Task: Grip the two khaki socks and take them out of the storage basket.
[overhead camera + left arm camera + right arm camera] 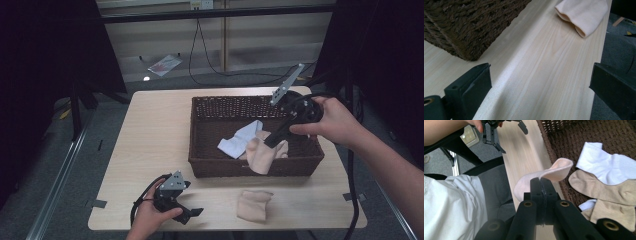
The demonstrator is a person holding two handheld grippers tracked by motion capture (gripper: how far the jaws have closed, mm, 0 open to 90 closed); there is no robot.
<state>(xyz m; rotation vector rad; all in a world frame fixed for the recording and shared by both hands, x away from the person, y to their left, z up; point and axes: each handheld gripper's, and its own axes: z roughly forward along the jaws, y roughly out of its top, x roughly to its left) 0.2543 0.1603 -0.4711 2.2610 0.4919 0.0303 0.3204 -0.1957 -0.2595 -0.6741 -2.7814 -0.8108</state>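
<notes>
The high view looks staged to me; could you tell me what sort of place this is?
Probably an indoor recording setup, not a home: a small wooden table stands on grey carpet between black curtains, a cable trails across the floor behind, and a person works a hand-held gripper over a wicker basket.

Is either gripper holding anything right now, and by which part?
The right gripper is shut on a pale pink sock, pinching its middle fold above the basket. The left gripper is open, holding nothing.

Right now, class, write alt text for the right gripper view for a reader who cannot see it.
The right hand-held gripper, jaws shut, holds a pale pink sock over the edge of a brown wicker basket. A white sock and beige socks lie inside.
</notes>
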